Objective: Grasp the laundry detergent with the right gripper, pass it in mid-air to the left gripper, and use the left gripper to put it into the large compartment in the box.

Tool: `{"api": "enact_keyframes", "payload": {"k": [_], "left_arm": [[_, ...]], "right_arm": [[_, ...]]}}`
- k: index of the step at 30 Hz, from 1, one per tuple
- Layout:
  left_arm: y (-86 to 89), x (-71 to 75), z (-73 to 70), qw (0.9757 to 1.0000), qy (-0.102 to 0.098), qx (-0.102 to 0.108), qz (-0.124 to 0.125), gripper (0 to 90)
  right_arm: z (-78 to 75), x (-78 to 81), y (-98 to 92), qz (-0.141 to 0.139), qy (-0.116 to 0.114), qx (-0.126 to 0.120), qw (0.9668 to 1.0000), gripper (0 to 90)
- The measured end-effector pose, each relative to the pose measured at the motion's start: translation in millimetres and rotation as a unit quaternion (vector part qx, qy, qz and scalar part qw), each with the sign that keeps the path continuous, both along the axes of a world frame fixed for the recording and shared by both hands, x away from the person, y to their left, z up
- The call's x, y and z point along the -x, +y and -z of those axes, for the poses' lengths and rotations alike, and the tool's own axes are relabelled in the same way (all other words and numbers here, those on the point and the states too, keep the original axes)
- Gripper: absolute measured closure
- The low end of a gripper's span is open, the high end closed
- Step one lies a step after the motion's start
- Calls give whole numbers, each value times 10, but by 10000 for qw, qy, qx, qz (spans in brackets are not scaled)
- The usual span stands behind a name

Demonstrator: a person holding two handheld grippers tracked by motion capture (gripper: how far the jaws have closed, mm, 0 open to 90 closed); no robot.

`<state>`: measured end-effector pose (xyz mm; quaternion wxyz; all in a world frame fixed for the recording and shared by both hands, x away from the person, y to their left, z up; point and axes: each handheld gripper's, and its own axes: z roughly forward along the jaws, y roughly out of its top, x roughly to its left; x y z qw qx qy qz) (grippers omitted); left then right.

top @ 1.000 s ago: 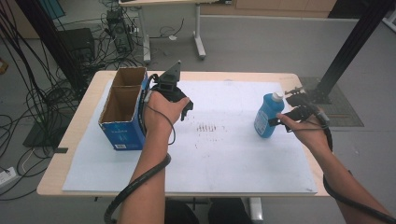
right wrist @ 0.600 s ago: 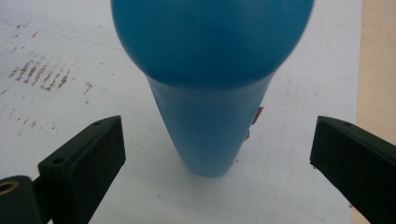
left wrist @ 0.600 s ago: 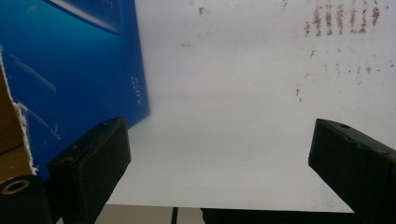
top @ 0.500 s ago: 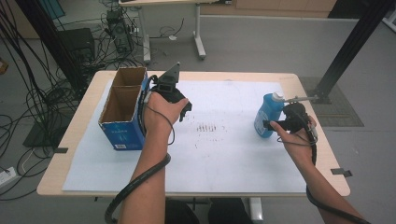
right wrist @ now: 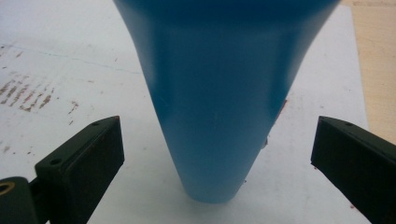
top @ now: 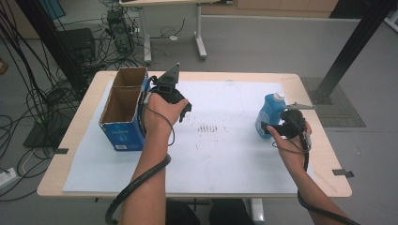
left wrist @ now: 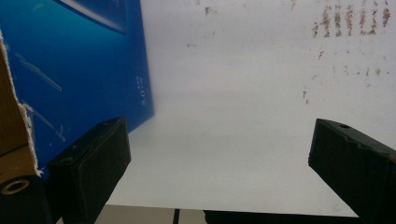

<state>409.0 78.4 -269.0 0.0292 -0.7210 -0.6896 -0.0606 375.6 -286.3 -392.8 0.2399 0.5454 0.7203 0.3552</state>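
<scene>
I note the right hand-held gripper [top: 271, 127] has closed in on the bottle [top: 268, 112] over the last second: it stood off to the bottle's right, and now its jaws stand wide on either side of the blue body, nothing gripped yet. In the right gripper view the bottle [right wrist: 224, 93] sits squarely between the two jaws, with clear space on both sides. The bottle stands upright on the white sheet [top: 225, 154], toward the right side of the surface [top: 324, 159], white cap up.

The left hand-held gripper [top: 184, 108] has not shifted; it hangs beside the open box [top: 123, 112], jaws wide and empty. The left gripper view shows the box's blue wall [left wrist: 79, 60] just off one jaw, not touched.

My reading: the approach is done and the grasp is the step in hand. Closing on the body should seat the bottle. The body looks smooth and tapered, so a slip is possible.
</scene>
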Motion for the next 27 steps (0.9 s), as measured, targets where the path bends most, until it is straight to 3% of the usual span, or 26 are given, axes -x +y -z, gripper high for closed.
{"api": "enact_keyframes", "payload": {"k": [11, 27], "left_arm": [[-14, -6, -4, 10000, 1, -12, 22, 61], [-20, -15, 2, 10000, -3, -9, 26, 61]], "right_arm": [[30, 3, -4, 40, -195, 0, 9998, 22], [59, -13, 5, 51, -287, -33, 9996, 21]]}}
